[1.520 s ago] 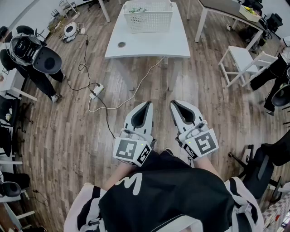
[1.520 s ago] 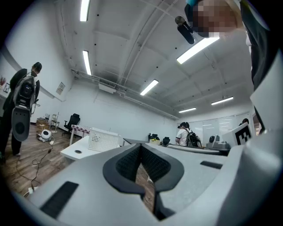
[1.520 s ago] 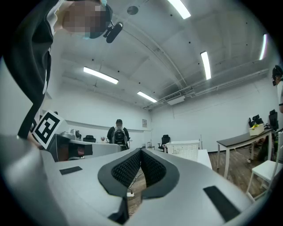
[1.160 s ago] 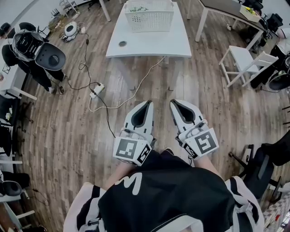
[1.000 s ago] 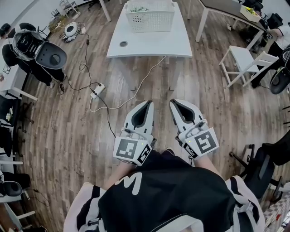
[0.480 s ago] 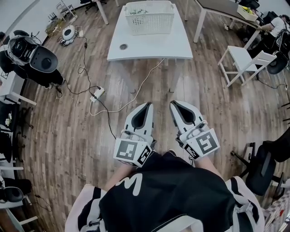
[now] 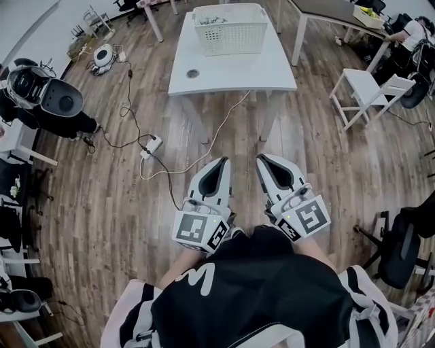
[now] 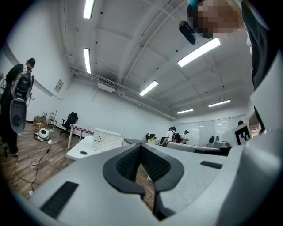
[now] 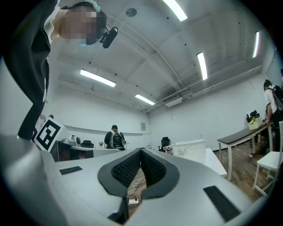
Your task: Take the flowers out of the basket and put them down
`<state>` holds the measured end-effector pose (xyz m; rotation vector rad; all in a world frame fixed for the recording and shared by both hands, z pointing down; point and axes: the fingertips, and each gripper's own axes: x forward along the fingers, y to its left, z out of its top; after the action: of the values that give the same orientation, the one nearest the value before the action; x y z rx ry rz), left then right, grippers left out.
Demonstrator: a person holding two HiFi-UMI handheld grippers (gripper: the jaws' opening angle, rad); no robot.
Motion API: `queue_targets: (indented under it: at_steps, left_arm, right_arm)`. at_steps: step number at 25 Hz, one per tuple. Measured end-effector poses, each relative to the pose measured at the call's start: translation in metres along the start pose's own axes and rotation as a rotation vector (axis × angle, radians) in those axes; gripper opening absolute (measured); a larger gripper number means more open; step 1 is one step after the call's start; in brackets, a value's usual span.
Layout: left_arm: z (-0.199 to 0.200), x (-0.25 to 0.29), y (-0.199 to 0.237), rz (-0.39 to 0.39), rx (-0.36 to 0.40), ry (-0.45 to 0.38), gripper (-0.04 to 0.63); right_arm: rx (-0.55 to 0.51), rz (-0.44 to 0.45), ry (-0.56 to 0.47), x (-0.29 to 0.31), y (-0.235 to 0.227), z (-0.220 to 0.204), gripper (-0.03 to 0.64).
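Observation:
A white slotted basket (image 7: 230, 30) stands at the far end of a white table (image 7: 234, 68) ahead of me. A little green of the flowers (image 7: 212, 19) shows inside it. Both grippers are held level in front of my body, well short of the table, over the wooden floor. My left gripper (image 7: 221, 163) is shut and holds nothing. My right gripper (image 7: 261, 160) is likewise shut and holds nothing. The basket (image 8: 106, 140) appears small and far off in the left gripper view, and the basket (image 9: 190, 149) looks just as distant in the right gripper view.
A cable and power strip (image 7: 151, 145) lie on the floor between me and the table. A white chair (image 7: 367, 92) stands to the right, a dark office chair (image 7: 401, 248) nearer right. A person with a backpack (image 7: 41, 95) is at the left. Another table (image 7: 336, 15) is top right.
The table and basket have come nearer and lower in the head view. Both grippers keep the same shut pose before my body. The person at the left has shifted.

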<state>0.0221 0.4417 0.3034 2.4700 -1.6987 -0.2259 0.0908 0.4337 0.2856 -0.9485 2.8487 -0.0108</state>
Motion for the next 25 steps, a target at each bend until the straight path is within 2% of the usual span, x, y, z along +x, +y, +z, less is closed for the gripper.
queue_targets:
  at_steps: [5, 18, 25]
  left_arm:
    - [-0.003, -0.004, 0.012, 0.011, -0.018, 0.005, 0.003]
    - [0.001, 0.031, 0.054, 0.054, -0.007, -0.012, 0.003]
    - [-0.003, 0.103, 0.076, 0.046, -0.002, 0.001, 0.003]
  right_arm:
    - [-0.007, 0.01, 0.017, 0.008, 0.009, -0.004, 0.017]
    - [-0.006, 0.053, 0.007, 0.057, -0.017, -0.014, 0.017]
    - [-0.002, 0.039, 0.018, 0.092, -0.079, -0.021, 0.017]
